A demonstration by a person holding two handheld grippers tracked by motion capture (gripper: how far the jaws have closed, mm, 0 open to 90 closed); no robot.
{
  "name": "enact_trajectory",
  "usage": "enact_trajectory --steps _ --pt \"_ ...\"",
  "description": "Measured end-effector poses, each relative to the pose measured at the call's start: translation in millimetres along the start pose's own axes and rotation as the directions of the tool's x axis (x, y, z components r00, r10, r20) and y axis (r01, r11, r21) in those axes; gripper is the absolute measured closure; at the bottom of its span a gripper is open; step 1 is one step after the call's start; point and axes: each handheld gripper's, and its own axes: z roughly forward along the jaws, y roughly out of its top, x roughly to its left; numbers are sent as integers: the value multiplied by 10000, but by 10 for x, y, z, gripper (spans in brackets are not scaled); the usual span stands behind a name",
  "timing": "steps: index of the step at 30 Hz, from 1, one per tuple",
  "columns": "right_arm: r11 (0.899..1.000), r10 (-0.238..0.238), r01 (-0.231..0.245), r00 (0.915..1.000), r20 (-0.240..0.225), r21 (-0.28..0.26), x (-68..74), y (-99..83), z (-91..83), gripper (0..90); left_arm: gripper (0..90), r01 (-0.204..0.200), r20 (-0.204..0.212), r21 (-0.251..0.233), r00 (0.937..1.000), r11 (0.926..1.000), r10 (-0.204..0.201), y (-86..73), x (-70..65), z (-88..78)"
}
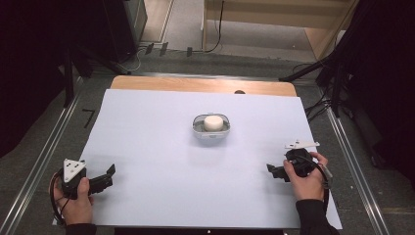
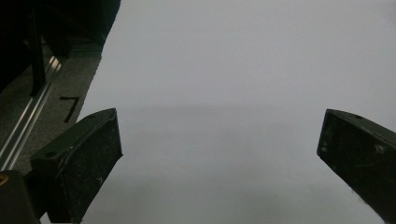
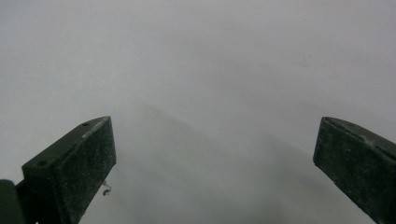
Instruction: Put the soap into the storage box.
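The person's arms are cut off at the bottom edge of the high view, so only two hands and the sleeve ends show. The left gripper [image 1: 108, 175] sits near the table's near left corner, held in the left hand [image 1: 73, 196]; the right gripper [image 1: 272, 171] is near the near right corner, in the right hand [image 1: 306, 178]. Both have their jaws spread wide with nothing between them, each hanging over bare white sheet [image 1: 161, 156] in its own view.

One small grey container [image 1: 211, 125] stands alone around the middle of the sheet, a little toward the far edge and well apart from both grippers. In it sits one white round object [image 1: 214, 122]; from here I can't make out what it is, or whether the container is a dish or a tray. Past the far edge of the sheet a strip of the wooden tabletop [image 1: 195, 84] shows. A dark mark [image 1: 88, 117] lies on the floor off the left edge, hard to read.
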Motion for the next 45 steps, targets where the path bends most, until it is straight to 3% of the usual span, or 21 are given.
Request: enact_trajectory --steps 10,21,45 --pt "9982 534 -526 9982 272 -298 -177 -311 -99 0 1 -54 -44 22 10000 10000 54 0 -3 -3" --pt "9948 824 -787 9950 564 -653 -323 -567 -253 0 2 -19 -21 7 10000 10000 19 0 -2 -3" --pt "9777 1632 -1498 9830 842 -1472 -610 -1115 -600 0 1 -71 -41 26 10000 10000 71 0 -4 -3"
